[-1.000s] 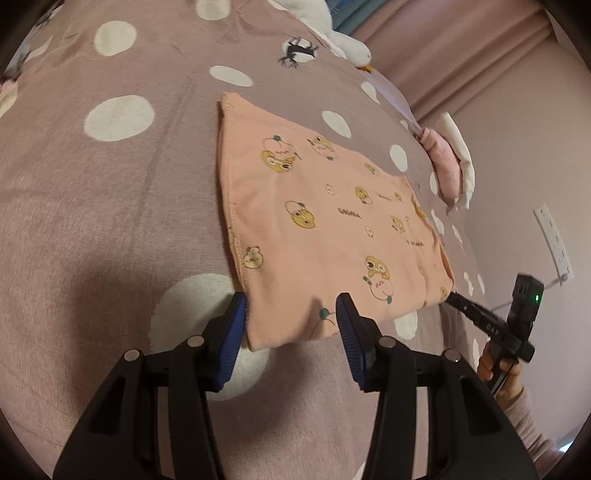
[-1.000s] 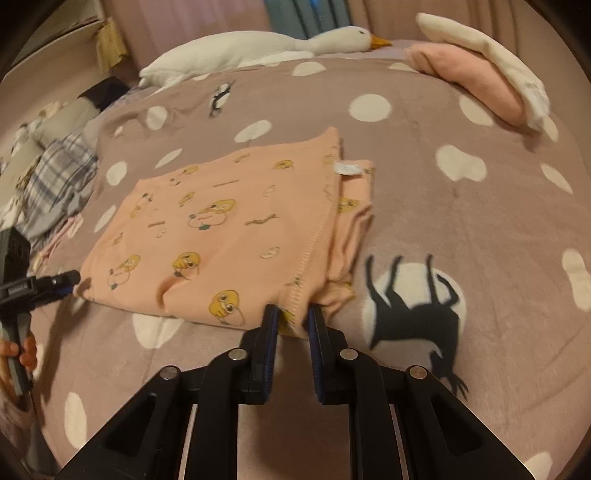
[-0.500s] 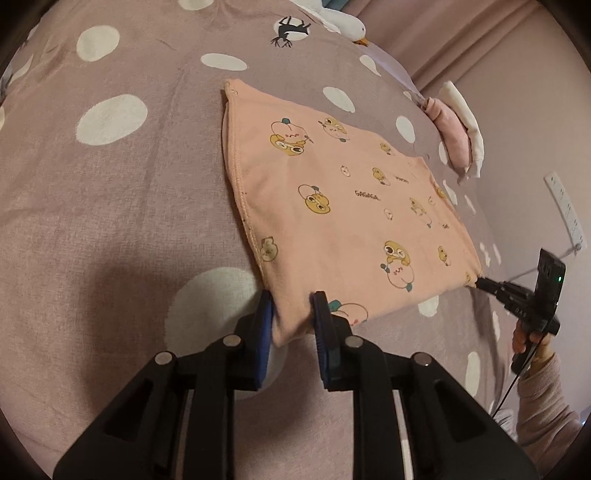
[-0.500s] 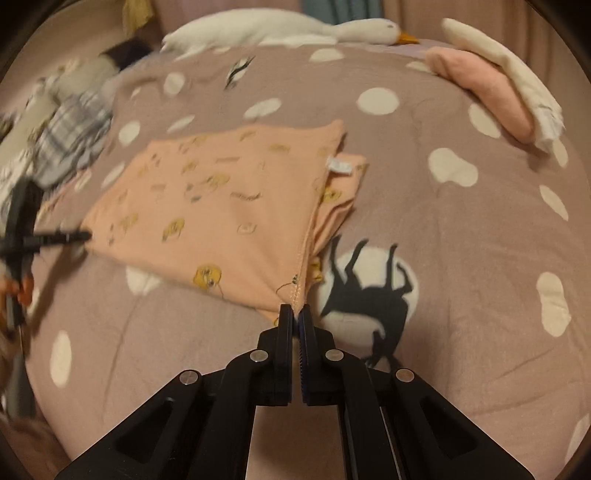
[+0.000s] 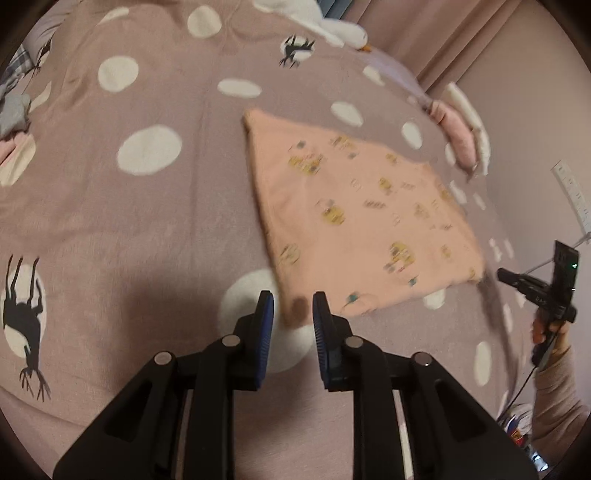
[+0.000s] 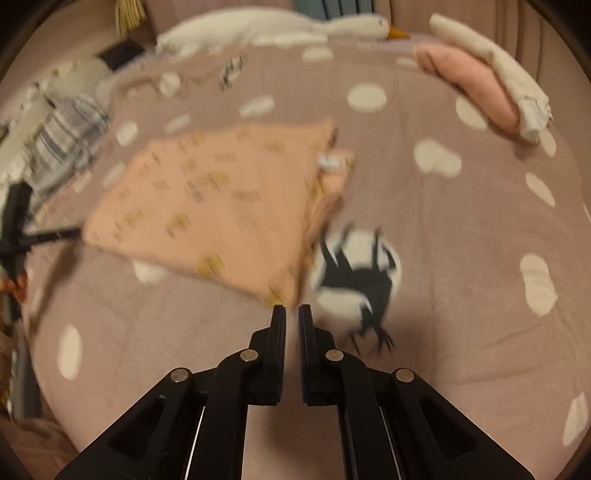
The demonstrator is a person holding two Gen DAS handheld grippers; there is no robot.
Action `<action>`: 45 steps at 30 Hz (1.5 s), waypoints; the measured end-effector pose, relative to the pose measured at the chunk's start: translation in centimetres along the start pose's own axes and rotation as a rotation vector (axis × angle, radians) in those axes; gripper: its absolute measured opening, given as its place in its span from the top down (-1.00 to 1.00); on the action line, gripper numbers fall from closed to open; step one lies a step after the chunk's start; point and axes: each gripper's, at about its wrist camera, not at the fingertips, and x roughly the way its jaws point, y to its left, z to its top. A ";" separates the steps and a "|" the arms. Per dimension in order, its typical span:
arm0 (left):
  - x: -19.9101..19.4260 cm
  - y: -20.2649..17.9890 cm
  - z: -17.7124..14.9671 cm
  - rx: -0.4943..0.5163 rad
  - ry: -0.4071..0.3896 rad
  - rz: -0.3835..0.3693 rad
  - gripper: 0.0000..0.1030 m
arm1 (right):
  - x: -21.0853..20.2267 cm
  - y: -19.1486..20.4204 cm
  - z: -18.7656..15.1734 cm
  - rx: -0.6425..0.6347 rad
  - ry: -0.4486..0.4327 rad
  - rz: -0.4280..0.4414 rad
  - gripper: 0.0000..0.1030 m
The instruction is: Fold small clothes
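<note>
The peach garment [image 5: 362, 218], printed with small yellow figures, lies folded flat on the dotted mauve bed [image 5: 110, 229], stretching away from both tongs. The left tongs [image 5: 293, 310] have their blue pads a small way apart with the garment's near corner bunched between them; the pads press on that corner, and the cloth beyond them looks slightly lifted. The right tongs [image 6: 291, 314] are together, pinching the opposite near corner of the garment [image 6: 207, 206] right at their tips. In the left view the right tongs [image 5: 511, 278] show far off to the right, at the garment's far corner, held by a hand [image 5: 550, 332] in a beige sleeve. In the right view the left tongs [image 6: 55, 234] reach in from the left to the garment's other corner. Both views are blurred.

Just right of the right tongs' tips a black bird print [image 6: 354, 277] sits in a white dot. Far ahead of them lie a white goose toy [image 6: 280, 27] and, to the right, a pink and cream stack [image 6: 487, 85]. Ahead to the left is plaid cloth [image 6: 66, 136].
</note>
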 end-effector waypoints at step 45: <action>5.4 -6.2 3.2 0.153 0.114 -0.187 0.30 | 5.0 -4.9 7.5 0.293 -0.061 0.086 0.23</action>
